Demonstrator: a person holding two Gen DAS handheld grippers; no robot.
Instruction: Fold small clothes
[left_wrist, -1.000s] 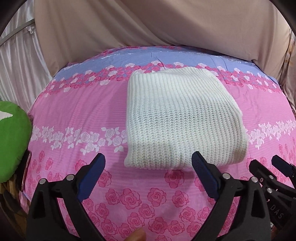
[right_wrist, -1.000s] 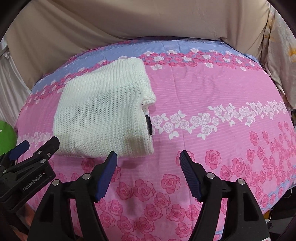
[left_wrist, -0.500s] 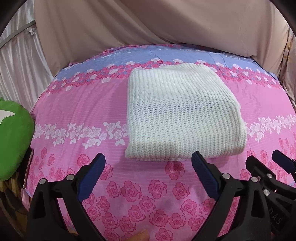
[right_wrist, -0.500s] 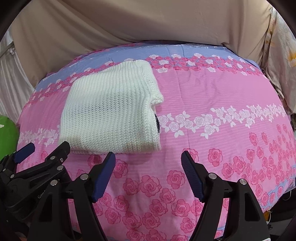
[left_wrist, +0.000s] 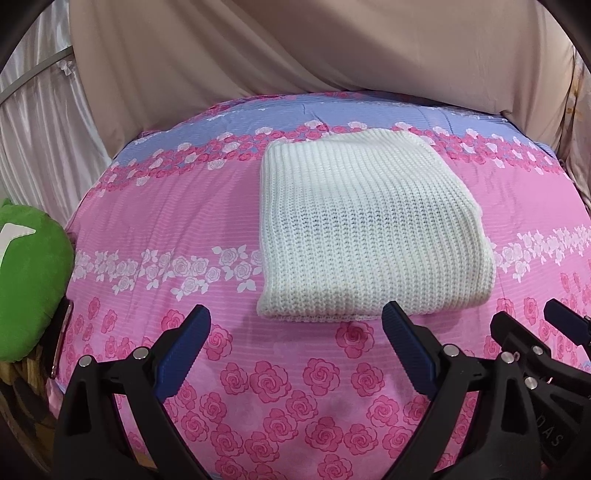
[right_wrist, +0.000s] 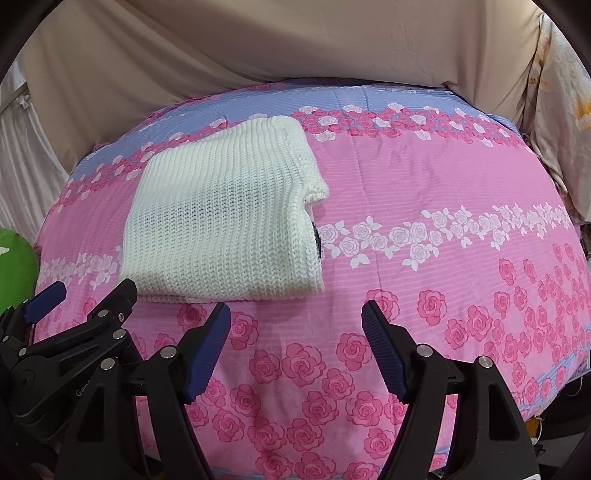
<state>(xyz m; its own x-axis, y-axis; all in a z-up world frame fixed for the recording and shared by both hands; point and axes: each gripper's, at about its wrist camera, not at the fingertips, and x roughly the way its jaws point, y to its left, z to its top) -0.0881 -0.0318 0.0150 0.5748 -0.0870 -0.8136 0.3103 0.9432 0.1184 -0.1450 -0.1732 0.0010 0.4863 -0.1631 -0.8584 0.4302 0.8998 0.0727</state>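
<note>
A white knitted garment (left_wrist: 369, 232) lies folded into a thick rectangle on the pink rose-patterned bedspread (left_wrist: 166, 206). In the right wrist view the same folded garment (right_wrist: 225, 218) sits left of centre, with a dark bit showing at its right edge. My left gripper (left_wrist: 297, 328) hovers just in front of the fold's near edge, jaws wide apart and empty. My right gripper (right_wrist: 295, 325) hangs open over bare bedspread (right_wrist: 424, 184), right of the garment's near corner, nothing between its fingers. Each gripper shows at the edge of the other's view.
A green plush cushion (left_wrist: 26, 280) rests at the bed's left edge. A beige sheet (left_wrist: 295, 55) drapes behind the bed, with pale curtains (left_wrist: 33, 122) at the far left. A floral cloth (right_wrist: 565, 110) hangs at the right.
Both grippers have drawn back slightly from the garment, which now sits a little farther up in both views. The garment itself has not moved.
</note>
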